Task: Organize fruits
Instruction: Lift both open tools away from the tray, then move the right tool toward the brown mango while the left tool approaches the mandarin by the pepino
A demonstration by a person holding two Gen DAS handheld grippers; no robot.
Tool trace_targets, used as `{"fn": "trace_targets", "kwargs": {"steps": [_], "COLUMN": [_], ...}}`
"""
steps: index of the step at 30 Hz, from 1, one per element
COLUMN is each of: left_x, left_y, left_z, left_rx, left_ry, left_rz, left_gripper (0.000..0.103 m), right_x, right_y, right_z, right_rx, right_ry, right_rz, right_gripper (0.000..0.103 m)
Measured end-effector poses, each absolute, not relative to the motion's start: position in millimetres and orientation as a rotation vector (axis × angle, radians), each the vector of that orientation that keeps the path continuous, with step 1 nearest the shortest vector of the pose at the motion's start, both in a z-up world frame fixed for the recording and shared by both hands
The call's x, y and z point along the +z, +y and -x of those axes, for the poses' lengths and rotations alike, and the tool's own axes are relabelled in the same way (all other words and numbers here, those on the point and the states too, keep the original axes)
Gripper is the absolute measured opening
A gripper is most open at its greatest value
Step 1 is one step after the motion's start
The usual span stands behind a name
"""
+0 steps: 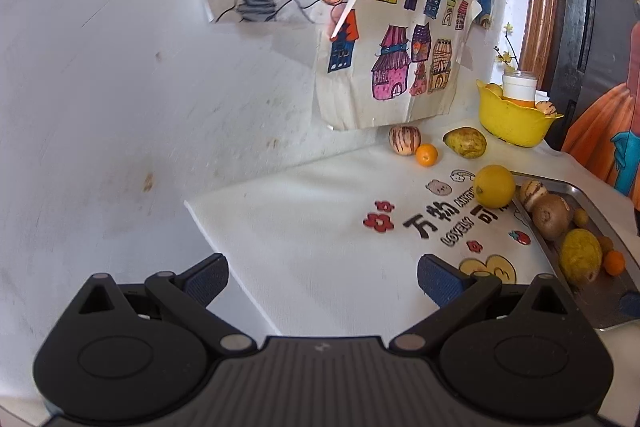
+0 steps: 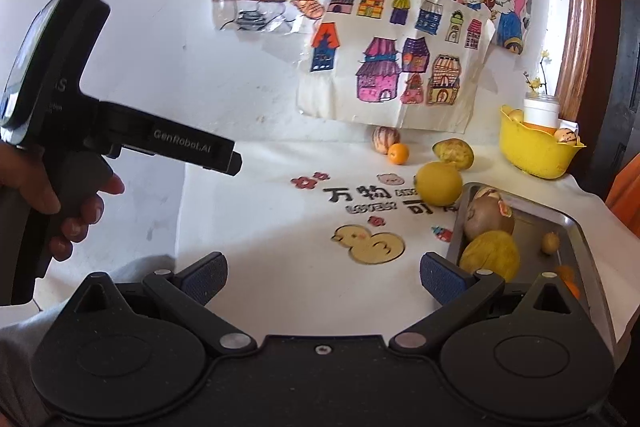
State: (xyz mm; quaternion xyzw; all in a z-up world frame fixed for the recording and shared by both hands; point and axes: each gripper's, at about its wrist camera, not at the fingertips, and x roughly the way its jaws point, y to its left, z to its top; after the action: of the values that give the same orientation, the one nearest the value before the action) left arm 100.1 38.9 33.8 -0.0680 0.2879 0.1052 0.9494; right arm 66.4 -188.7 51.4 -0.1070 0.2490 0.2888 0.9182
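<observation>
Clearly both the left gripper (image 1: 323,277) and right gripper (image 2: 323,277) gaped wide and empty, near the tray (image 2: 576,227); a lemon (image 2: 439,183) touched its rim.

- Two grippers: left gripper (image 1: 323,281), right gripper (image 2: 323,281), both with jaws wide apart.
- One metal tray (image 2: 576,227), ahead and right of the right gripper.
- One yellow bowl (image 2: 536,155), far ahead on the right.
- Four loose fruits on the cloth: lemon (image 2: 439,183), mango (image 2: 453,153), small orange (image 2: 398,153), striped melon (image 2: 385,139).
- One white jar (image 2: 541,111) in the bowl.
</observation>
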Motion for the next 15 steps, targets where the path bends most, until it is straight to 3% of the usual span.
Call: {"fn": "trace_targets", "kwargs": {"steps": [15], "left_x": [36.2], "left_y": [36.1], "left_z": [-188.4], "left_rx": [0.119], "left_ry": [0.62], "left_rz": [0.073], "left_gripper": [0.103], "right_x": [56.3], "right_y": [-204.6], "right_z": [-147.0], "right_rx": [0.617], "right_ry": [0.486], "right_rz": [0.416], "right_gripper": [0.102]}}
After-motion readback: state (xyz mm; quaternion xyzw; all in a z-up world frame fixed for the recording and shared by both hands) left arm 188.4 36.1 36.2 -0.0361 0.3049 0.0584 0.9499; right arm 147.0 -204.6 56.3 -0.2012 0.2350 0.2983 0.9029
